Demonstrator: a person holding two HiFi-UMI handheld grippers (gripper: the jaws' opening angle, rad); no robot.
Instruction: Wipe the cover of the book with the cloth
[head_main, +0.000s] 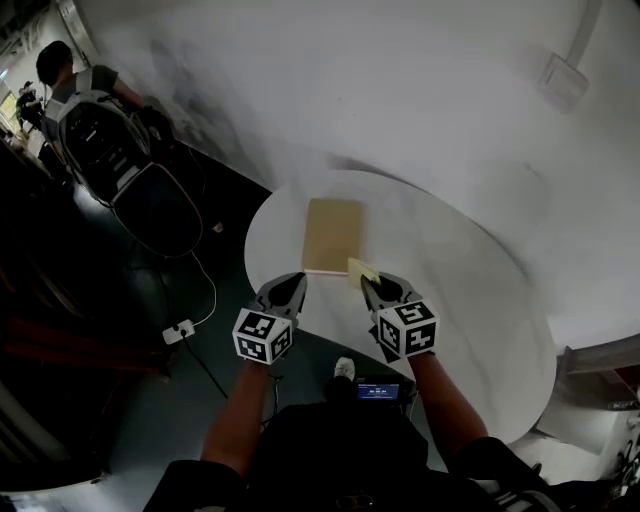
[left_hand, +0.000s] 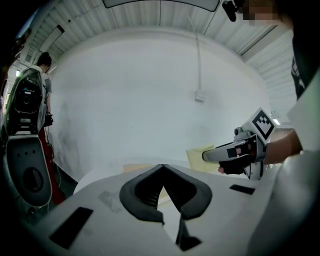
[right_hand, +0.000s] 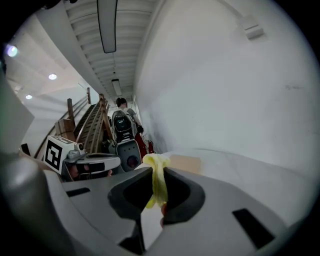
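The right gripper (head_main: 372, 285) pinches the yellow cloth (head_main: 361, 268) by the near right corner of the tan book (head_main: 333, 234) on the white table (head_main: 470, 290), while the left gripper (head_main: 290, 285), jaws together and empty, hovers near-left

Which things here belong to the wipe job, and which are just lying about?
Job: flat tan book on the round white table; yellow cloth, pinched in the jaws of the right gripper; left gripper, jaws together, empty.
Lying about: white power strip on the dark floor; black-and-grey machine and a person beyond the table.
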